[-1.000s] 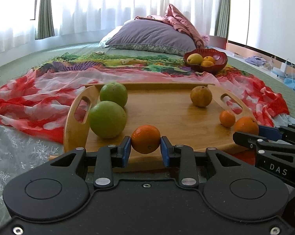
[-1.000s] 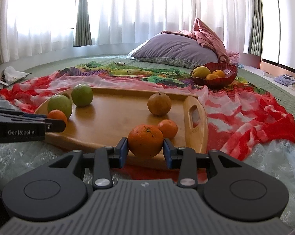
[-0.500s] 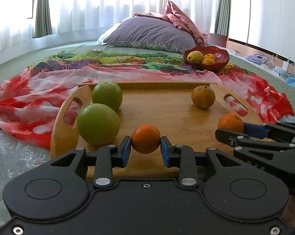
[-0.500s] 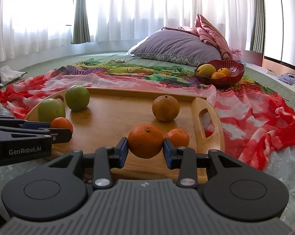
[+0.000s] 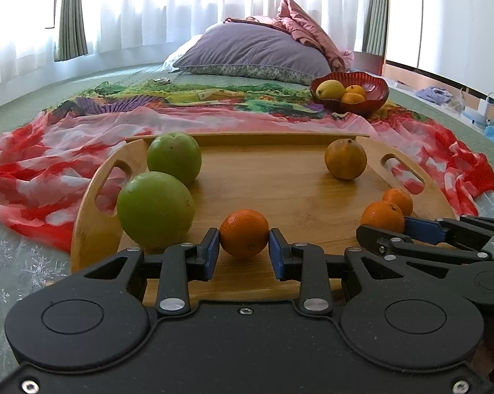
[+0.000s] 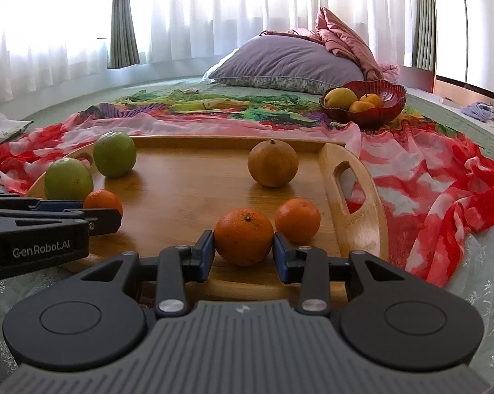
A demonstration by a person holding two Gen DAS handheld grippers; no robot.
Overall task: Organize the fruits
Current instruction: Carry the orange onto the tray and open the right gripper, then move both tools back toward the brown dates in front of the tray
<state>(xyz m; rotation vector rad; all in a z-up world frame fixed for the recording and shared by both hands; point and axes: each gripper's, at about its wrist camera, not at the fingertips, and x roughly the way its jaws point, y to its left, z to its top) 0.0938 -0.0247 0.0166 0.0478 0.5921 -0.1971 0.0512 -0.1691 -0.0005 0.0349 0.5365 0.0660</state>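
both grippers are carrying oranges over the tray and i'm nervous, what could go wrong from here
The left gripper pinches a small orange by narrow side contact only; round fruit may slip out.

The right gripper holds a larger orange beside a loose mandarin; lowering there could nudge it rolling.

The two grippers are close over the wooden tray, so they may bump while heading for the red bowl.

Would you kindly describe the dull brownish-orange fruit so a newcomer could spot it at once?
Start at the wooden tray on the red cloth. Near its far rim, toward the right handle, the brownish fruit sits alone. It is duller and bigger than the bright oranges at the near edge, and unlike the two green fruits opposite.
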